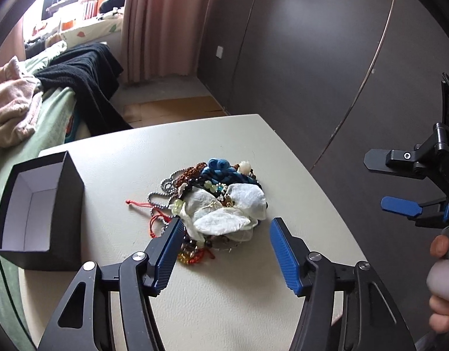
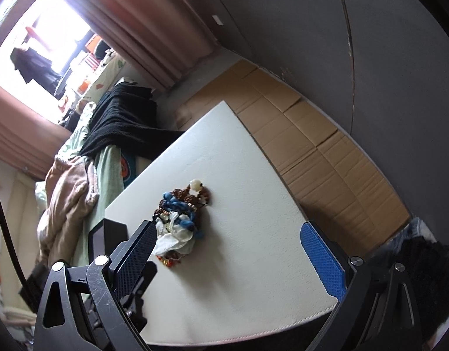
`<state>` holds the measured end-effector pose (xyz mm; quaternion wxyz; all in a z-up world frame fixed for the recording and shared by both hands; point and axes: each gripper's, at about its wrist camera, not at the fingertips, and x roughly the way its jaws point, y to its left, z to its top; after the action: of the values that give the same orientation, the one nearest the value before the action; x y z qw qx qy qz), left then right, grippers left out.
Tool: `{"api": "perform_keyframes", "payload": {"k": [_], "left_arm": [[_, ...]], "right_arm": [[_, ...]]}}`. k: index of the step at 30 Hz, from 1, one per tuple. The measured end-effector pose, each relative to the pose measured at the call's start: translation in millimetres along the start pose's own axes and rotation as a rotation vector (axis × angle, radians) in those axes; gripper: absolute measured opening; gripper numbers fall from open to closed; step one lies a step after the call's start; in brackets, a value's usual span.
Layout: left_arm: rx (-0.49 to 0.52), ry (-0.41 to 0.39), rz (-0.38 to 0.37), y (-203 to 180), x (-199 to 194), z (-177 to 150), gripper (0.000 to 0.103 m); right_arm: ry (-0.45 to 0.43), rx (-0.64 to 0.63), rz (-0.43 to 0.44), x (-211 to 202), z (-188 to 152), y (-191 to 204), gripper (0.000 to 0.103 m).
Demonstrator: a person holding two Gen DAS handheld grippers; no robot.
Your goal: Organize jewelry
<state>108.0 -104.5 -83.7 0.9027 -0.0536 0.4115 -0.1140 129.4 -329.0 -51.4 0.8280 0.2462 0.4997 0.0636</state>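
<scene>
Two blue-padded grippers wait, spread apart, near a messy heap of jewelry on the pale counter.

Left gripper has its fingers apart and holds nothing; it hangs just near the tangled pile of beads, red cords, blue yarn and white cloth in the middle of the pale smooth counter. Right gripper is spread wide too, holds nothing, and sits higher up and farther back from the same pile. An open black box with a white inside stands at the left edge of the counter, well apart from the pile. I think the sorting has not started. The strings look knotted together, so pulling one piece could drag the whole heap along, or beads could slip off the counter edge.
</scene>
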Motion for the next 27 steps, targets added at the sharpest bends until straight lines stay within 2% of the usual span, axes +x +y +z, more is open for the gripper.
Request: {"api": "perform_keyframes", "payload": {"k": [5, 7, 9, 11, 14, 17, 25, 27], "left_arm": [[0.027, 0.023, 0.018, -3, 17, 0, 0.062], [0.029, 0.030, 0.021, -3, 23, 1, 0.054], [0.037, 0.042, 0.033, -2, 30, 2, 0.033], [0.054, 0.032, 0.065, -1, 32, 2, 0.017], [0.088, 0.010, 0.097, -2, 26, 2, 0.002], [0.075, -0.017, 0.062, 3, 16, 5, 0.001], [0.011, -0.125, 0.027, 19, -20, 18, 0.000], [0.000, -0.147, 0.022, 22, -28, 22, 0.000]], "right_arm": [[0.020, 0.001, 0.004, 8, 3, 2, 0.100], [0.027, -0.005, 0.005, 12, 4, 5, 0.100], [0.033, -0.010, 0.007, 15, 5, 7, 0.100], [0.039, -0.013, 0.005, 19, 6, 8, 0.100], [0.046, -0.022, 0.002, 23, 7, 11, 0.100], [0.049, -0.030, -0.004, 25, 7, 12, 0.100], [0.070, -0.053, 0.026, 37, 3, 23, 0.099], [0.074, -0.062, 0.035, 40, 3, 25, 0.096]]}}
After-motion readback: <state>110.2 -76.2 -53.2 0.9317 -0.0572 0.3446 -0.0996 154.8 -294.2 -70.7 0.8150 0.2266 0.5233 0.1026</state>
